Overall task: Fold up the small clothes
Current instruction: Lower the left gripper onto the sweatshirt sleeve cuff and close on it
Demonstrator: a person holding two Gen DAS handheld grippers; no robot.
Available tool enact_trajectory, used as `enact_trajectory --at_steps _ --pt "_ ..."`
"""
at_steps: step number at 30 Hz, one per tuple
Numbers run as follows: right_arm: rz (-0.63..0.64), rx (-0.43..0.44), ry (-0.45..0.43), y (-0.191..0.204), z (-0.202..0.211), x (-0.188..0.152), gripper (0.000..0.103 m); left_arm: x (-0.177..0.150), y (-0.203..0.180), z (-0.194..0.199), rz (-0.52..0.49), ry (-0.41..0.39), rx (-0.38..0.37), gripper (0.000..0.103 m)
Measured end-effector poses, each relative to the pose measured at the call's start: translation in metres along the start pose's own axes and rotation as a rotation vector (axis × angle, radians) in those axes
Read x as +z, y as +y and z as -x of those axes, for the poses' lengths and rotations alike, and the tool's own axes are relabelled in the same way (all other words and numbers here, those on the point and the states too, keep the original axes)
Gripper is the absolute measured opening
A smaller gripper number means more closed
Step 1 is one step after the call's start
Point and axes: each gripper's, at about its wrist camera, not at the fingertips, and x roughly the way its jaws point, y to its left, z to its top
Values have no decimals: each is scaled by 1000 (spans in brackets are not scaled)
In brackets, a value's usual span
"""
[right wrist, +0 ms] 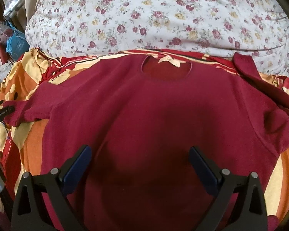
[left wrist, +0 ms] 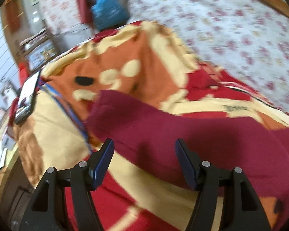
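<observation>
One maroon shirt (left wrist: 183, 134) in the blurred left wrist view, only a sleeve and side showing, lying on one red-orange-cream blanket (left wrist: 144, 61); left gripper (left wrist: 144, 144) fingers released, nothing between them; one phone (left wrist: 27, 98) on the blanket's left edge, seen only here; right wrist view shows the whole shirt (right wrist: 144, 105) flat, one neck label (right wrist: 168, 60) up, one floral quilt (right wrist: 154, 15) behind; right gripper (right wrist: 140, 152) fingers released above the shirt front.

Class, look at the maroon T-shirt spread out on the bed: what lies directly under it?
Under the maroon T-shirt lies a red, orange and cream patterned blanket, showing around its edges. The part beneath the shirt is covered and cannot be seen.
</observation>
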Motion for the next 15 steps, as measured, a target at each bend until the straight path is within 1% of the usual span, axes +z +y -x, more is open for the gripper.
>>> enact_trajectory --at_steps 2,6,8,10,12,13,14,15 --pt "2 2 5 1 0 0 102 4 9 -8 9 3 46 58" --pt "15 -4 15 2 -2 -2 102 19 24 -24 20 -27 149 58" --pt "16 -7 19 3 -3 -2 102 23 29 -32 24 -26 173 58" --pt "17 -8 22 2 -4 -1 102 27 32 -47 17 -8 178 56" --pt "22 -9 25 3 -4 -1 102 30 30 -62 2 10 191 42" --pt "24 -9 26 3 -4 -1 102 32 29 -68 -1 22 191 41" --pt "26 -11 28 4 -4 -1 102 31 27 -71 -5 27 194 37" --pt "27 -12 29 4 -4 -1 102 29 23 -70 -24 21 199 30"
